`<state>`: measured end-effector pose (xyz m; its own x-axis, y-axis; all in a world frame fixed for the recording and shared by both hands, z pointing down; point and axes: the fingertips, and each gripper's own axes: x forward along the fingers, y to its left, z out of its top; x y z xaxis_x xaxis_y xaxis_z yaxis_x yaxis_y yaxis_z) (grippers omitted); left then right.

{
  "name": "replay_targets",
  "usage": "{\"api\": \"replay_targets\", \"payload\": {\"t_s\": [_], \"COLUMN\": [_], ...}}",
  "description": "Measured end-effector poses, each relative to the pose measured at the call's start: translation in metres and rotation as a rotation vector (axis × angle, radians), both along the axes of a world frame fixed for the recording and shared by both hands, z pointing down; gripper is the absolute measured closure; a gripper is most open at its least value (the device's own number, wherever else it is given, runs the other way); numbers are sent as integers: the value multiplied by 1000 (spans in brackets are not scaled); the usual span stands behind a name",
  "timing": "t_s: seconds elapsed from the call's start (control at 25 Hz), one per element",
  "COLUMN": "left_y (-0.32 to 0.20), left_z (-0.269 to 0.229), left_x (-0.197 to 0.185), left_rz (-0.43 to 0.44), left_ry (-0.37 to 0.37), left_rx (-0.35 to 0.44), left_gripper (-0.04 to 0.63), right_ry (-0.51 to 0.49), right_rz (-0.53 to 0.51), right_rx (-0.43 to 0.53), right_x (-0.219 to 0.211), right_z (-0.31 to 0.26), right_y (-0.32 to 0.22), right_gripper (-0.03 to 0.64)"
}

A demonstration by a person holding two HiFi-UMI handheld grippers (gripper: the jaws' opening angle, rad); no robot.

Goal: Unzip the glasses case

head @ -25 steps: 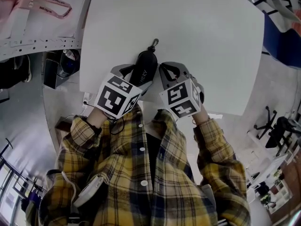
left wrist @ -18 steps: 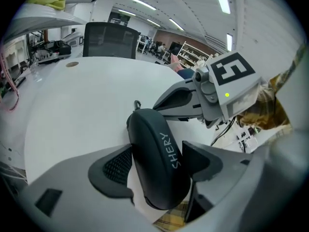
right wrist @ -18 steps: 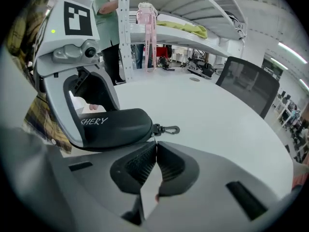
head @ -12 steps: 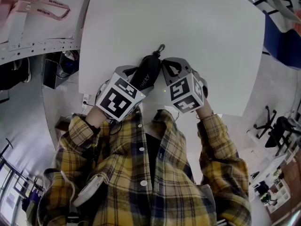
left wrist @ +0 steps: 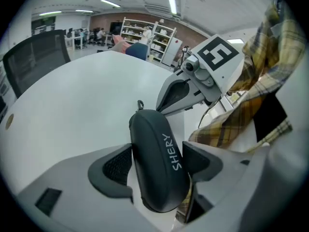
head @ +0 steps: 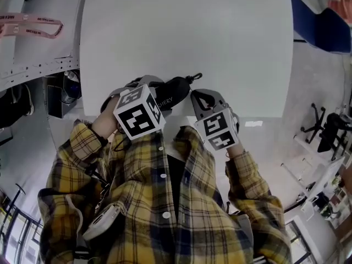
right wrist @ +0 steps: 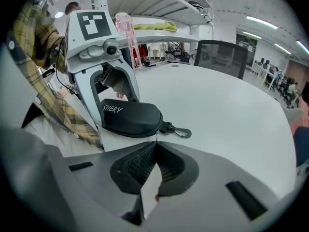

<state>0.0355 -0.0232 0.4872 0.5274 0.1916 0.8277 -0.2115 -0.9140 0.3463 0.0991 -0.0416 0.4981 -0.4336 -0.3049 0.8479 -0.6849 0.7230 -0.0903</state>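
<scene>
Head view faces steeply down over the table [head: 192, 32]; both close gripper views share the glasses case [head: 175, 87].

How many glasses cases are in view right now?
1. The black glasses case sits by the near edge of the table, clamped in the left hand-held gripper; the right hand-held gripper pinches its zipper pull. No other shows.

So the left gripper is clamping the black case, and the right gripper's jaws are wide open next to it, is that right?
Not quite. The left gripper does clamp the black case, but the right gripper has its jaws together, pinching what looks like the case's thin zipper pull. The right gripper view shows this.
</scene>
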Motion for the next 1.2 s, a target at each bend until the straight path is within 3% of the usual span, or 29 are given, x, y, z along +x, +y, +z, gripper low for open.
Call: {"api": "replay_targets", "payload": {"t_s": [0.2, 0.36, 0.6, 0.88, 1.04, 1.2], "left_y": [12, 13, 12, 13, 12, 13], "left_z": [0, 0, -1, 0, 1, -2], "left_x": [8, 10, 12, 11, 12, 15], "left_rz": [154, 187, 187, 197, 186, 187], "left_ry": [10, 5, 20, 22, 24, 21], "left_rx": [-1, -40, -43, -17, -16, -7], "left_gripper": [261, 264, 265, 265, 265, 265], "right_ry": [-43, 4, 84, 135, 140, 118], "right_rz": [118, 84, -74, -351, -509, -598], "right_rx": [-11, 44, 84, 108, 116, 122], "right_x": [9, 16, 19, 7, -6, -7], "right_z": [3, 0, -9, -9, -7, -4], "right_y": [24, 21, -1, -23, -33, -35], "right_gripper": [618, 617, 617, 617, 617, 616]}}
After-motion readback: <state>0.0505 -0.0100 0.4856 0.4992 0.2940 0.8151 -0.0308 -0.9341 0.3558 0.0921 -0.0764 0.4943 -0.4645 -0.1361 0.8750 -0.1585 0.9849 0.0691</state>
